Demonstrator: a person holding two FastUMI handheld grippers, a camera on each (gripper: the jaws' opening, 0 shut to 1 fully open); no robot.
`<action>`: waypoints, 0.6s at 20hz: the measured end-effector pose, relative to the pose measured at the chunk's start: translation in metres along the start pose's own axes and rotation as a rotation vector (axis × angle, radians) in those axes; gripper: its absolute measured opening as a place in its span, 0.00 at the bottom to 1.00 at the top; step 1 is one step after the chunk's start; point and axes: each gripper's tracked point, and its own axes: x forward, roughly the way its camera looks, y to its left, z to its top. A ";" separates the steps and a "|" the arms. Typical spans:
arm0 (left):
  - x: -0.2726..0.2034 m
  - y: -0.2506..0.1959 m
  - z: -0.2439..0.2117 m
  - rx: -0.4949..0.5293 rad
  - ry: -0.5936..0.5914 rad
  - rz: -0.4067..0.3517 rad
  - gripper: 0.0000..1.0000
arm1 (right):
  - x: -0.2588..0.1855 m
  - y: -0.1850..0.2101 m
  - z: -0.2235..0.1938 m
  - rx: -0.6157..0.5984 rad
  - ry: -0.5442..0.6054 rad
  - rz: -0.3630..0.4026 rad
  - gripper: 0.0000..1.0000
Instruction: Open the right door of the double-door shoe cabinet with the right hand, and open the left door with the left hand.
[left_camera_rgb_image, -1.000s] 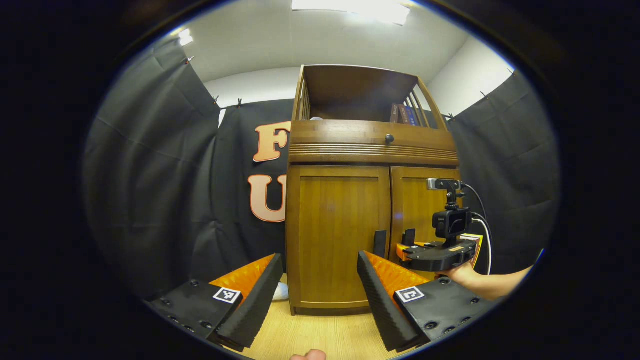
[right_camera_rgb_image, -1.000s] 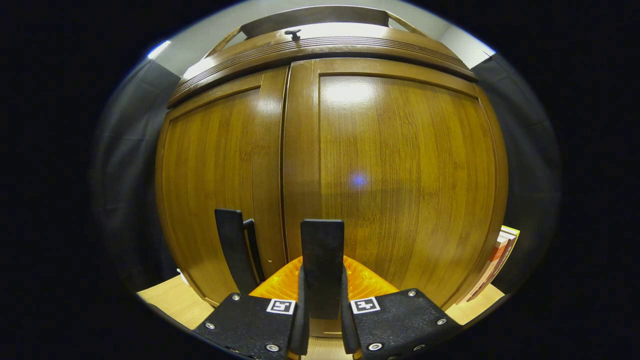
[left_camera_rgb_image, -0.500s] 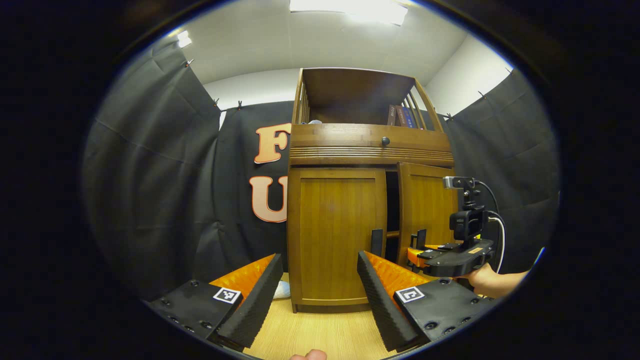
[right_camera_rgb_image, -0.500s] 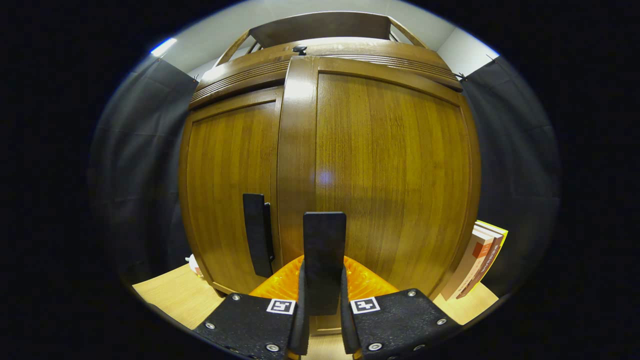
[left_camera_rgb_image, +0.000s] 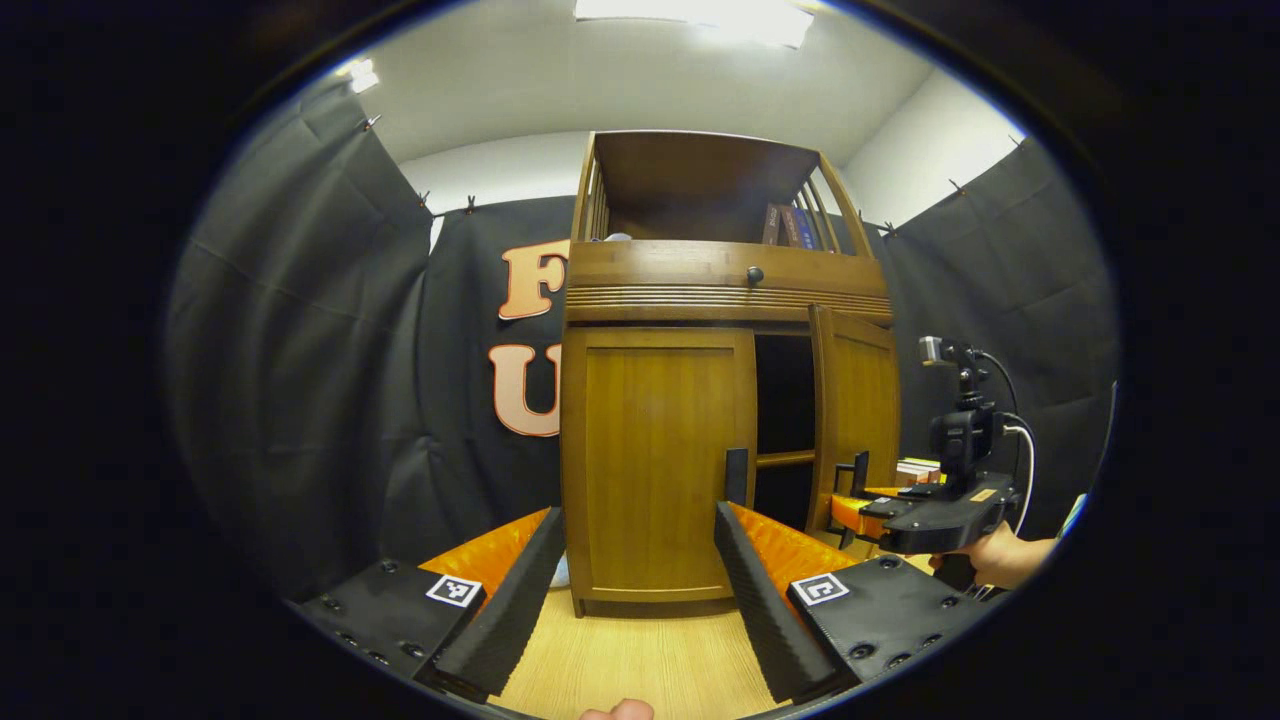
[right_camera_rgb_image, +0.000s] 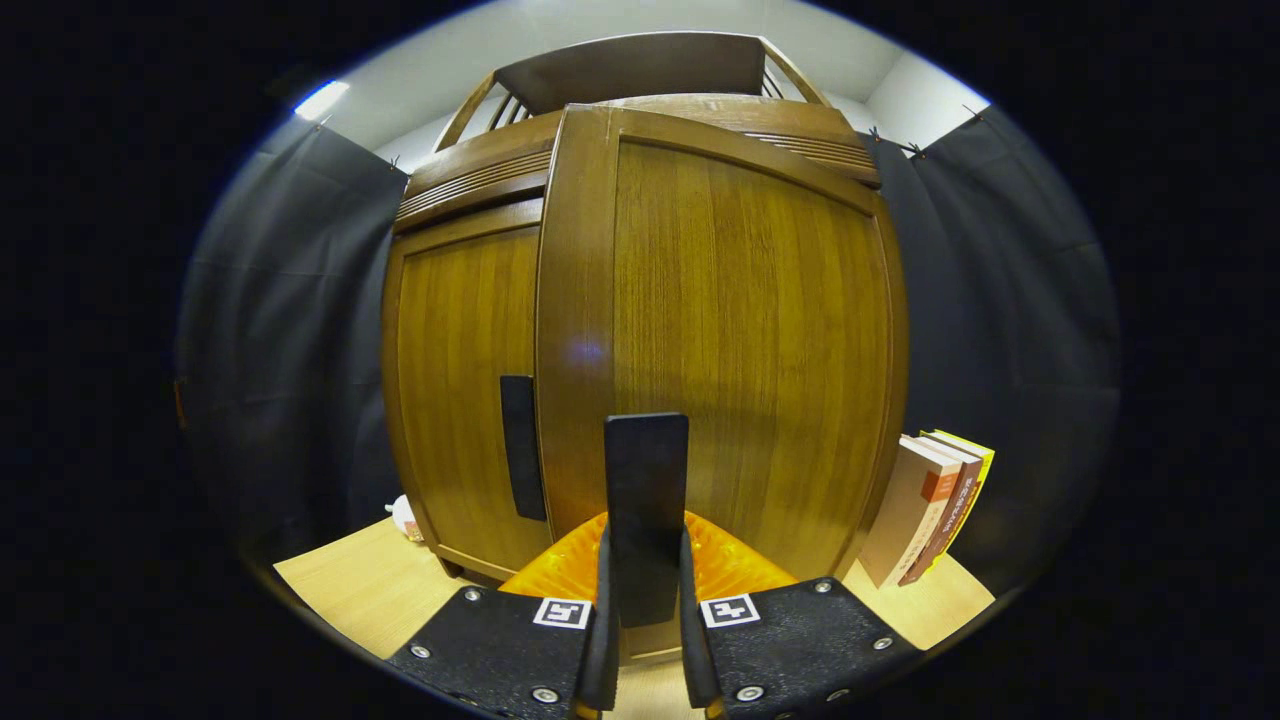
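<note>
I see one cabinet (left_camera_rgb_image: 690, 300) with two doors, standing on a wooden tabletop (left_camera_rgb_image: 640, 660) against the black booth wall. The right door (left_camera_rgb_image: 855, 420) is swung partly open toward me, exposing a dark interior with one shelf (left_camera_rgb_image: 785, 458). The left door (left_camera_rgb_image: 650, 460) is flush and closed. Each door carries one dark vertical handle: the left handle (right_camera_rgb_image: 520, 460) is free, and the right handle (right_camera_rgb_image: 645, 500) is clamped between my right gripper's (right_camera_rgb_image: 645, 640) two fingers. My left gripper (left_camera_rgb_image: 640, 590) hangs in front of the left door, well short of it, fingers spread wide with nothing between them. A hand (left_camera_rgb_image: 1000, 555) holds the right gripper at the far right. Above the doors I count one drawer knob (left_camera_rgb_image: 755, 275). Three books (right_camera_rgb_image: 930, 510) lean just right of the cabinet; more books (left_camera_rgb_image: 790, 225) stand on its top shelf.
</note>
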 end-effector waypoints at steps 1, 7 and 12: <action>0.001 -0.002 0.000 0.000 0.001 -0.004 0.96 | -0.003 -0.002 -0.001 0.002 0.002 0.002 0.26; 0.004 -0.019 0.001 -0.008 0.000 -0.029 0.97 | -0.024 -0.013 -0.003 -0.008 0.017 -0.008 0.26; 0.007 -0.034 -0.001 -0.016 -0.003 -0.048 0.97 | -0.037 -0.022 -0.007 -0.006 0.041 -0.023 0.30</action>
